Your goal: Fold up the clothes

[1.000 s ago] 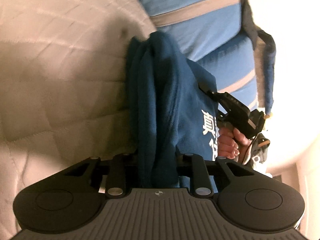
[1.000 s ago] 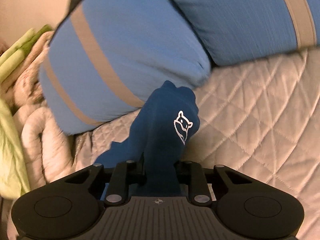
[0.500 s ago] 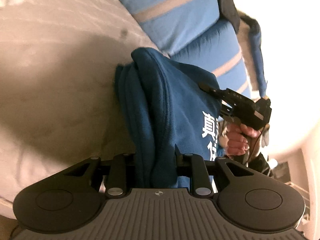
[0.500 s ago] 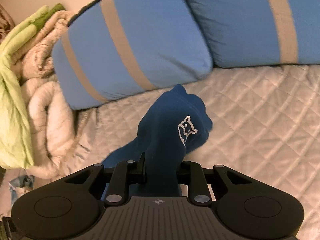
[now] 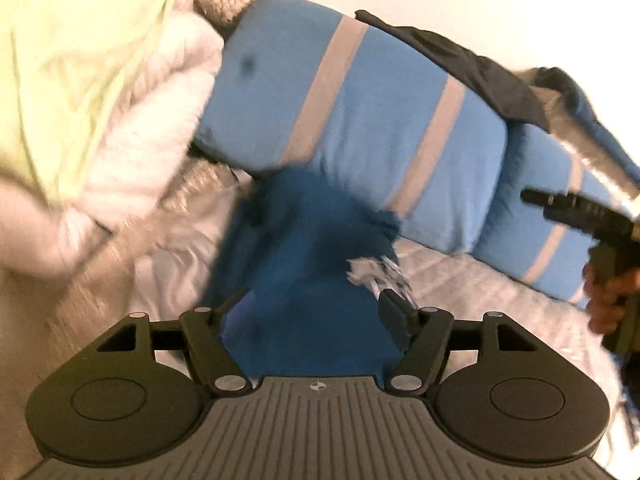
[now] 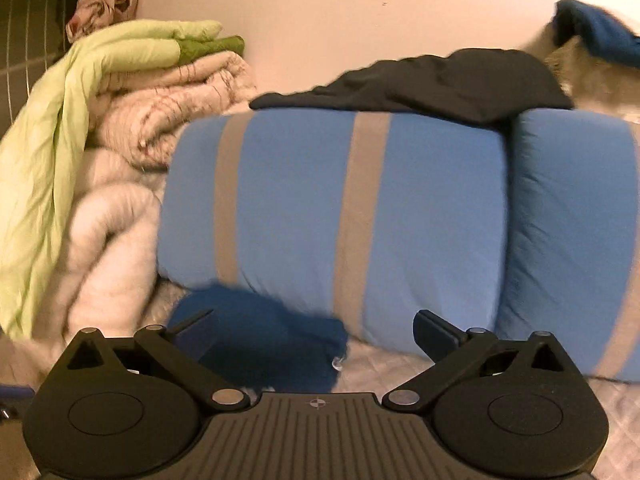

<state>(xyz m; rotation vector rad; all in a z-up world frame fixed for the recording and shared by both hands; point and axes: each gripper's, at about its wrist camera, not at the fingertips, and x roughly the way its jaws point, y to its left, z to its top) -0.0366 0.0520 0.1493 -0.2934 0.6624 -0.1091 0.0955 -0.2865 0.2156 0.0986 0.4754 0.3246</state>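
both grippers stand with their jaws spread wide, holding nothing. from the left wrist view, the left gripper (image 5: 316,304) hangs over the dark blue garment (image 5: 304,248), which lies bunched on the quilted bedcover (image 5: 452,280) with its far edge against the blue striped pillow (image 5: 360,120); white print on the garment (image 5: 376,276) shows just beside the right-hand finger. the cloth sits between the spread fingers, though whether it touches them cannot be told through the blur. the right gripper (image 5: 538,199) shows at the right edge, gripped by a hand (image 5: 608,292), well apart from the garment. from the right wrist view, the right gripper (image 6: 316,328) faces the pillow, and the garment (image 6: 264,336) lies low and left, by its left finger, at the pillow's foot. a black cloth (image 6: 432,80) is draped on top of the pillow, and a stack of green and cream bedding (image 6: 120,120) is piled to the left.
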